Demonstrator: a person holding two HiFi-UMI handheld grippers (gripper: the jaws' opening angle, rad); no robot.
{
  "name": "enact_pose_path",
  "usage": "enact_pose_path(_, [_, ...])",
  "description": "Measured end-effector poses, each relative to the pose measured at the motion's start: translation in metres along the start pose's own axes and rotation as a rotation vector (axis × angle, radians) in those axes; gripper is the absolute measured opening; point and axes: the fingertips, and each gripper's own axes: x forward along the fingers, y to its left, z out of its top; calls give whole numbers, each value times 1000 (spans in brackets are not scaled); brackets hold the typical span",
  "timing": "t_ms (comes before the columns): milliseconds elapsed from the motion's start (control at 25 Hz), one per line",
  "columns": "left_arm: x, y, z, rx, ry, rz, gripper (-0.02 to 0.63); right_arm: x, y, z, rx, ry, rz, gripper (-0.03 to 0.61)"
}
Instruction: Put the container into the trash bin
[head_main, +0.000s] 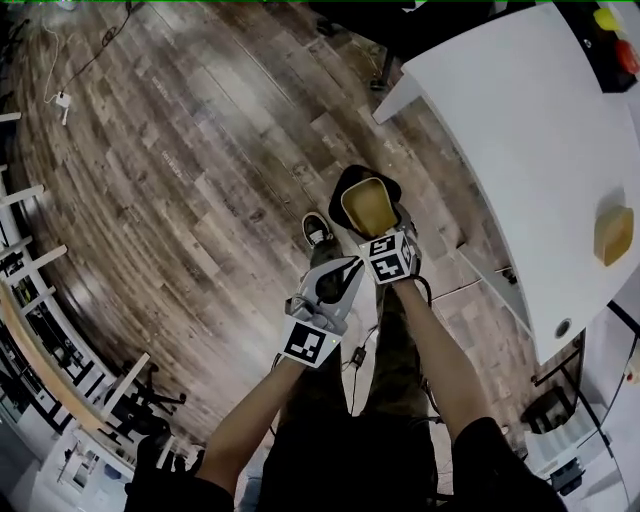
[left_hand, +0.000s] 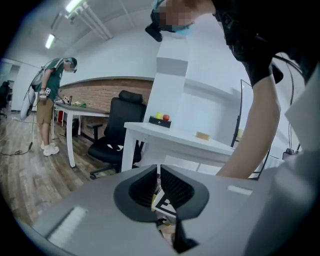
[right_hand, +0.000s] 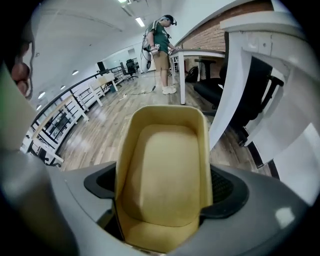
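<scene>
Over wood floor (head_main: 180, 200), beside white table (head_main: 520, 150): right gripper (head_main: 370, 212) points steeply down; jaws spread wide, pads pressed on both long sides of yellow container (right_hand: 165, 165); container empty, hollow side facing the gripper camera, held in the air above the floor, near a shoe (head_main: 317, 230); left gripper (left_hand: 159, 174) just beside the right, jaws closed together, nothing gripped; right's marker cube visible just past its tips.

Black short sleeves (head_main: 488, 448), dark trousers (head_main: 395, 365), a black-and-white shoe (head_main: 318, 231); grey left gripper (head_main: 348, 270) and right gripper (head_main: 372, 205) bear black-and-white marker cubes (head_main: 390, 258), jaws black-lined
</scene>
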Motion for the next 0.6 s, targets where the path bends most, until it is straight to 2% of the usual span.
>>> enact_pose_path(320, [10,-1,-58,13,27,-39,-5,64,-1,-45,25,37,-45,531])
enact_pose_path(360, [10,0,-62,16,29,-40,-5,69,-3,-48,27,40,-55,513])
enact_pose_path(400, [10,2,-66,16,30,-38,-5,73,-7,-49,22,43,-70,387])
enact_pose_path(440, [10,5,-71,15,35,-34,-5,78,-10,-51,12,48,-84,379])
enact_pose_path(480, [9,7,-76,14,42,-30,-5,84,-11,-53,1,57,-90,460])
enact_pose_path(520, [9,9,-80,12,49,-28,-5,89,-11,-56,-6,68,-87,490])
enact_pose_path(600, [7,11,-87,4,59,-27,-5,97,-8,-63,-11,91,-64,486])
